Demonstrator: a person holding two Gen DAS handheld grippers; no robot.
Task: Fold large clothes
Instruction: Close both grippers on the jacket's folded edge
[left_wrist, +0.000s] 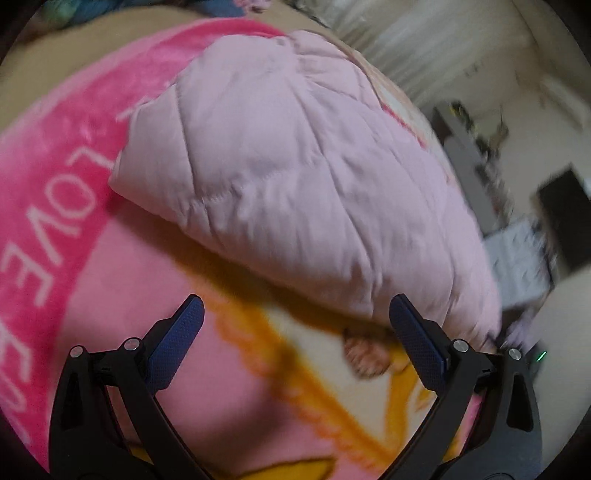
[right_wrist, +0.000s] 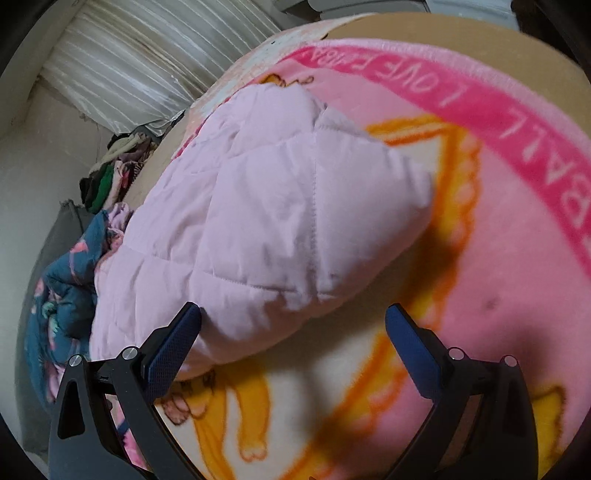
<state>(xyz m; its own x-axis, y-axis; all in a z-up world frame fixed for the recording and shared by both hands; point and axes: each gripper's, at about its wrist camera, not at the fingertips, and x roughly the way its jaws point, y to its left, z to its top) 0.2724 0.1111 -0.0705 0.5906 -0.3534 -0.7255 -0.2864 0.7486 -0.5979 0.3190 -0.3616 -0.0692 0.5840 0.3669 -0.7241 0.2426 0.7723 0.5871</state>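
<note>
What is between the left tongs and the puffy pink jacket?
Only the cartoon blanket. In the left wrist view, the open left tongs hover just short of the jacket.

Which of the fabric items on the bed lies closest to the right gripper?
The pale pink quilted garment, touching the right gripper's finger; the dark floral fabric lies farther left.

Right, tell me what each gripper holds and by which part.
Nothing. The left gripper and right gripper are both open and empty, close to the folded pink quilted garment on the blanket.
</note>
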